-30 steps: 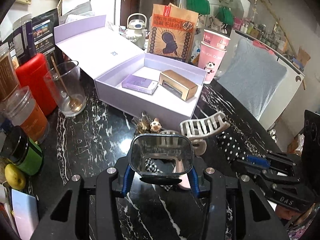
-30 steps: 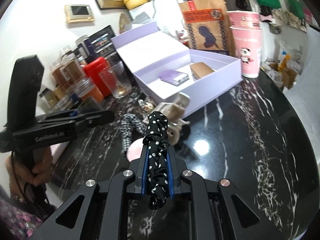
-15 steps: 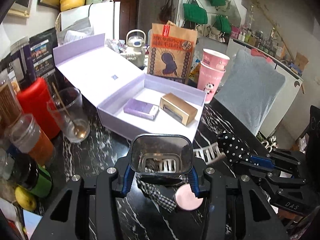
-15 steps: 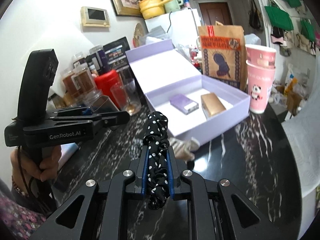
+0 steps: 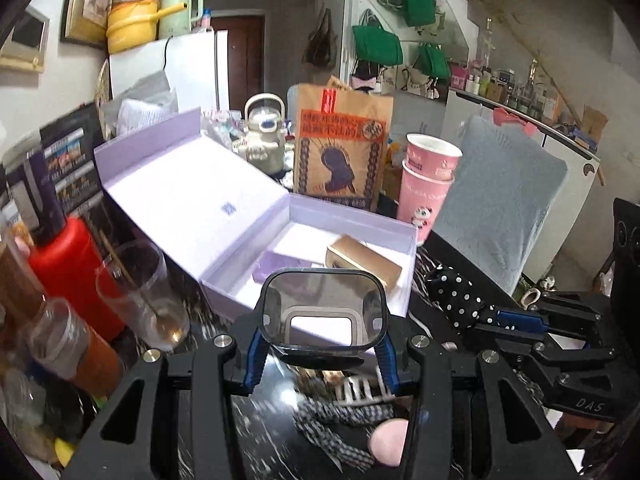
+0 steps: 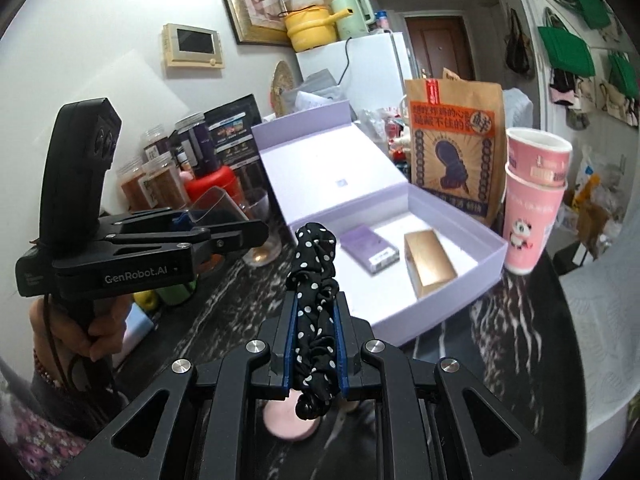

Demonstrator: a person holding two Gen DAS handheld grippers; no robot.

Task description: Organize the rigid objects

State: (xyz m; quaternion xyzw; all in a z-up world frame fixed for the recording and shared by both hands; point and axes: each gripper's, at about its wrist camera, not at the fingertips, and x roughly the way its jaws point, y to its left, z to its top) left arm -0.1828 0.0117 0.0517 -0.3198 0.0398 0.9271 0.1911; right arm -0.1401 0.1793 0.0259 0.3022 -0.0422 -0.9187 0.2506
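Note:
My left gripper is shut on a clear square container with a dark rim, held above the near edge of the open lilac box. The box holds a purple packet and a gold box. My right gripper is shut on a black polka-dot scrunchie, held just short of the lilac box. It also shows in the left wrist view. A checked scrunchie, a white claw clip and a pink round compact lie on the black marble table.
A drinking glass, a red canister and several jars stand at the left. A brown paper bag and stacked pink cups stand behind the box. The box lid lies open to the left.
Both grippers have risen and moved towards the lilac box, each keeping its load. The clip, checked scrunchie and compact have slid lower in the left wrist view.

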